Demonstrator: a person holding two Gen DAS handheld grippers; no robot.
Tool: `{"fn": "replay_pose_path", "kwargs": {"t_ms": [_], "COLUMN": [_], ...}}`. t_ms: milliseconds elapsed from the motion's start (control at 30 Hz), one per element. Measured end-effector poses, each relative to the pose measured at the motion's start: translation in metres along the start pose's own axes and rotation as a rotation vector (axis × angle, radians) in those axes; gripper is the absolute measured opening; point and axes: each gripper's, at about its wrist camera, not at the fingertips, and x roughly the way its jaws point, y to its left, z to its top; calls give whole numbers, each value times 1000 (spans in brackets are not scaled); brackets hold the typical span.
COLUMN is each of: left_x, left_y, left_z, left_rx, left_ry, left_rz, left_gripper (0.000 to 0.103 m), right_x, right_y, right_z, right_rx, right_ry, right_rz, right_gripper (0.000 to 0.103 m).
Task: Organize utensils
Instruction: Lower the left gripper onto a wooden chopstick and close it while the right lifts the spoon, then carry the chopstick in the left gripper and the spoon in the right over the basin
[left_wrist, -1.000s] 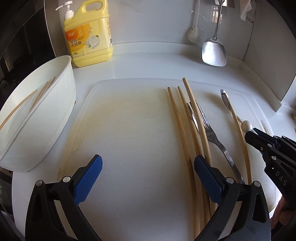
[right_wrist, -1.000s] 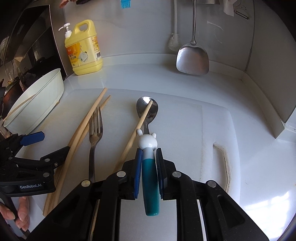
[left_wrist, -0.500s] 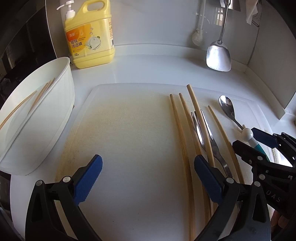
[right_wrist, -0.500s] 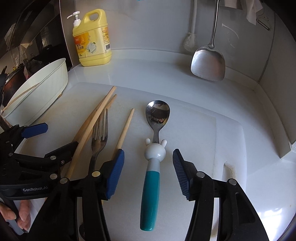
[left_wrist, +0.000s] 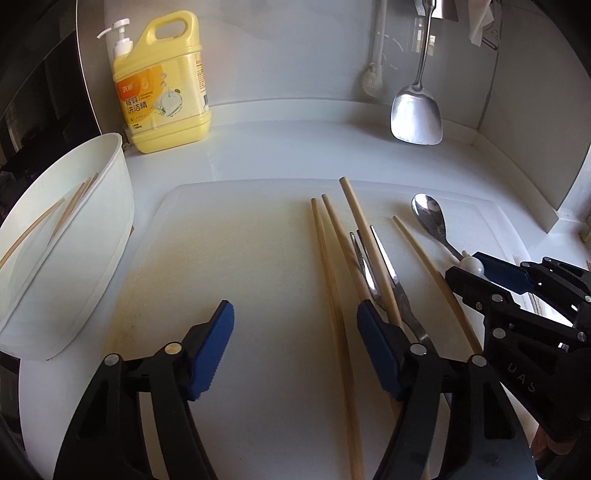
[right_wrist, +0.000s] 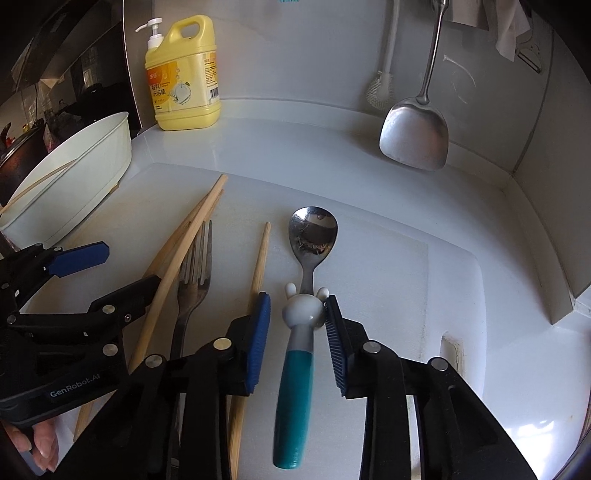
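Several wooden chopsticks (left_wrist: 328, 280) and a steel fork (left_wrist: 384, 280) lie on the white cutting board (left_wrist: 236, 266). My left gripper (left_wrist: 295, 332) hovers over them, its jaws closing with one chopstick between them, untouched. A spoon (right_wrist: 295, 362) with a teal handle and a white rabbit head lies flat on the board, to the right of a single chopstick (right_wrist: 258, 266). My right gripper (right_wrist: 295, 314) straddles the rabbit head, jaws closing; the right pad (right_wrist: 334, 332) touches it and the left pad stands clear. From the left wrist, the right gripper (left_wrist: 469, 271) shows at the spoon (left_wrist: 430, 218).
A white bowl (left_wrist: 92, 258) with chopsticks in it sits left of the board. A yellow detergent bottle (left_wrist: 162, 85) stands at the back left. A steel spatula (left_wrist: 417, 114) and a brush (right_wrist: 380, 88) hang on the back wall. A hand (right_wrist: 33, 443) holds the left gripper.
The right gripper let go of the spoon, which now lies flat beside the lone chopstick instead of across it, then narrowed around it again. The left jaws have narrowed.
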Motion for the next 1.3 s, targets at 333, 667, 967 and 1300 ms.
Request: {"fn": "replay_pose_path", "kwargs": {"t_ms": [333, 667, 967, 1300], "left_x": [-5, -21, -34, -76], "left_y": [-9, 2, 12, 41], "left_z": [0, -2, 3, 17], "left_rx": [37, 11, -23, -62], "left_ry": [2, -12, -19, -85], "left_rz": [-71, -112, -124, -100], "left_gripper": [7, 7, 7, 7], "right_x": [-2, -17, -38, -67], "right_y": [-3, -9, -3, 26], "right_z": [-3, -15, -9, 16], "right_rx": [35, 141, 148, 100], "right_ry": [-6, -56, -87, -148], "right_rz": [10, 45, 45, 90], "right_gripper": [22, 22, 22, 22]}}
